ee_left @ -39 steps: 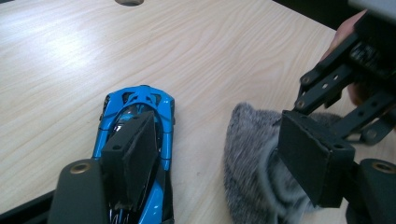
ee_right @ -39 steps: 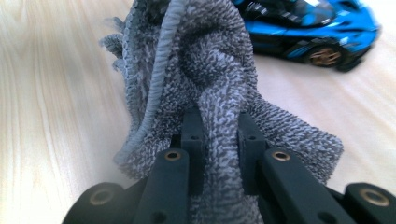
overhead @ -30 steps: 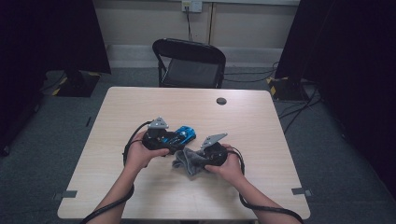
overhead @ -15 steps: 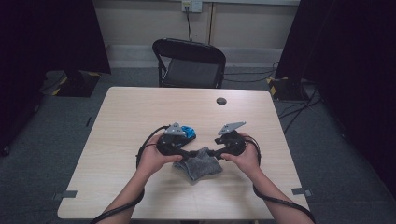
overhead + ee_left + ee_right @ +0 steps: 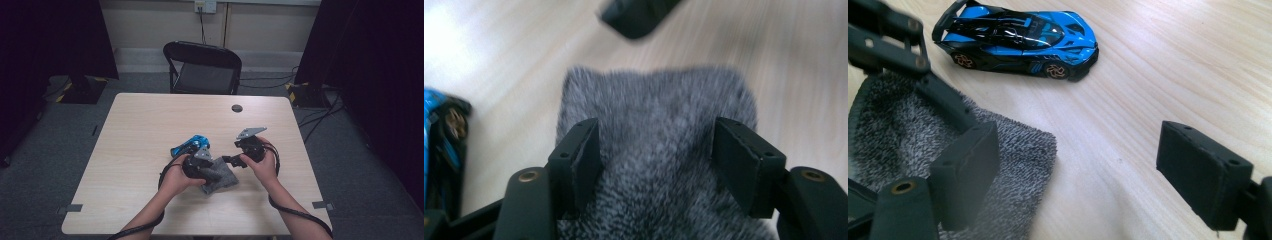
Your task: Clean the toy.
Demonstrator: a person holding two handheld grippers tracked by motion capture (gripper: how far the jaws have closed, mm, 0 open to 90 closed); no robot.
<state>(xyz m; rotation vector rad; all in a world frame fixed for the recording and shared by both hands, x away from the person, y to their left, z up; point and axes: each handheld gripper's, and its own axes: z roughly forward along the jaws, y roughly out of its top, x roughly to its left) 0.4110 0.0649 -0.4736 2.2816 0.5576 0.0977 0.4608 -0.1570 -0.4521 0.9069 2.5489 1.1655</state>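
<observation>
I see the grey cloth (image 5: pixel 219 175) at 6 o'clock on the surface (image 5: pixel 150 130), blue car (image 5: pixel 190 145) (toy) at its 11. Left gripper (image 5: pixel 656 150) fingers spread over the cloth; right gripper (image 5: pixel 1088 165) fingers spread beside it.

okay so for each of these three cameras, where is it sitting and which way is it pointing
High view: above the person's side, facing forward and down on the pale wooden table; forearms, left gripper and right gripper show.
Left gripper view: on the left gripper, facing down on the fuzzy grey cloth; open jaws show.
Right gripper view: on the right gripper, facing the blue and black toy car; open jaws show.
Shared: cloth and car.
</observation>
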